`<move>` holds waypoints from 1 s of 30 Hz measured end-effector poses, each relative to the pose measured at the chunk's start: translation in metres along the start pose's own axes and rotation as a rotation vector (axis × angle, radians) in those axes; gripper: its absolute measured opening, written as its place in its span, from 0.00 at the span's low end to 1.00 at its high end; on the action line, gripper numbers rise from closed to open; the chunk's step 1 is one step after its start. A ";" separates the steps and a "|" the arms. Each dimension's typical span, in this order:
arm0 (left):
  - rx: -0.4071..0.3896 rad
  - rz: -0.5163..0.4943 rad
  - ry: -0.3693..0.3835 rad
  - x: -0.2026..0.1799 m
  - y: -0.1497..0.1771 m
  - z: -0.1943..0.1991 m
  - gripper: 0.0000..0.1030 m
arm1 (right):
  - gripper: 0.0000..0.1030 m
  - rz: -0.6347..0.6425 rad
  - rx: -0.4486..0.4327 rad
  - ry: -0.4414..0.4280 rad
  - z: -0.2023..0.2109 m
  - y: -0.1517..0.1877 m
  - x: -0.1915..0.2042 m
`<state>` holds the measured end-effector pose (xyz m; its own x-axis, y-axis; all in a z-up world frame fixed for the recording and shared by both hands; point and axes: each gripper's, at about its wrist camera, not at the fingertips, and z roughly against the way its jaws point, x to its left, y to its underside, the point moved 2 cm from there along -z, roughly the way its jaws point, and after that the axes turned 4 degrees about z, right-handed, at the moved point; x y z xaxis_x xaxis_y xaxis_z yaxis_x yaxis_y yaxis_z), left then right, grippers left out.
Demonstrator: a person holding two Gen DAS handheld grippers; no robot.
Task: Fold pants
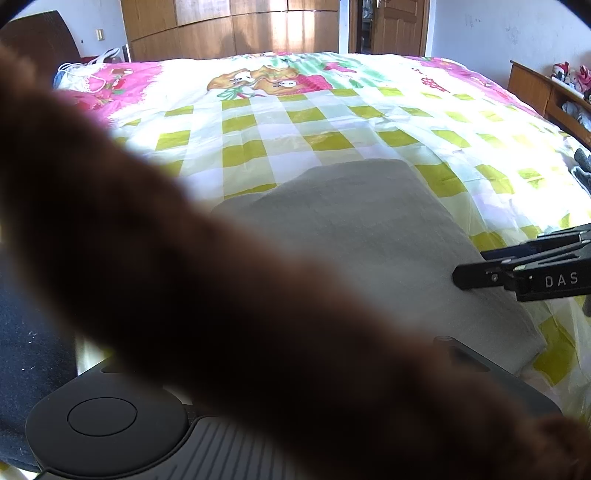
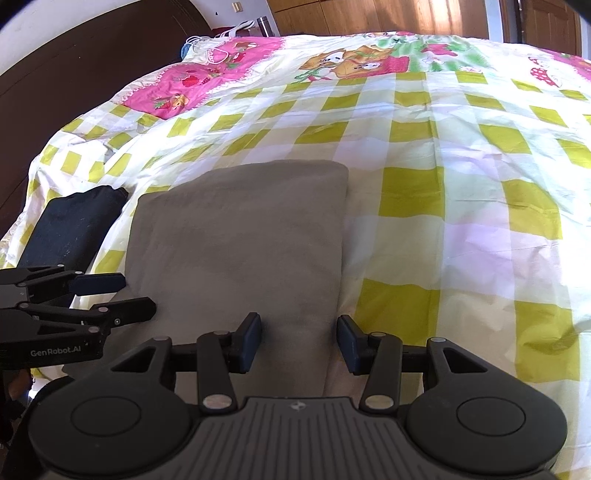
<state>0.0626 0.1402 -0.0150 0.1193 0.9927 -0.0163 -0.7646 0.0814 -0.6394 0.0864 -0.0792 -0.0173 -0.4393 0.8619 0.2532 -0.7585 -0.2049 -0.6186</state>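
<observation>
The grey pants (image 2: pixel 240 240) lie folded into a thick rectangle on the checked bedspread (image 2: pixel 443 206). My right gripper (image 2: pixel 299 341) hovers over the pants' near right edge. It is open, and its dark pads stand apart without pressing the cloth. In the right wrist view my left gripper (image 2: pixel 138 293) comes in from the left at the pants' near left edge, open, with a gap between its fingers. In the left wrist view a blurred brown shape (image 1: pixel 221 295) close to the lens hides my left fingers. Beyond it show the pants (image 1: pixel 369 240) and the right gripper (image 1: pixel 469 266).
A dark navy folded garment (image 2: pixel 74 221) lies just left of the pants near the bed's edge. A dark headboard (image 2: pixel 74 74) stands at the left, with white cords (image 2: pixel 207 44) beside it. A wooden wardrobe (image 1: pixel 229 29) and door (image 1: pixel 399 26) stand beyond the bed, a shelf (image 1: pixel 546 88) to the right.
</observation>
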 end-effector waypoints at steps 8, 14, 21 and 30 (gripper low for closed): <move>0.013 0.033 0.007 0.007 0.002 0.000 0.53 | 0.57 0.006 -0.001 -0.005 -0.002 0.000 0.002; 0.016 0.028 0.015 0.006 0.004 -0.001 0.53 | 0.57 0.011 0.005 0.005 -0.004 0.001 0.003; 0.039 0.100 0.062 0.015 0.008 -0.007 0.54 | 0.57 0.033 0.009 0.043 -0.004 0.001 0.010; 0.056 0.115 0.099 0.017 0.007 -0.011 0.58 | 0.57 0.034 0.015 0.045 -0.001 0.001 0.010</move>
<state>0.0664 0.1567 -0.0282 0.0884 0.9824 -0.1645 -0.8106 -0.0250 -0.5850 0.0818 -0.0706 -0.0165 -0.4427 0.8744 0.1984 -0.7510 -0.2407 -0.6149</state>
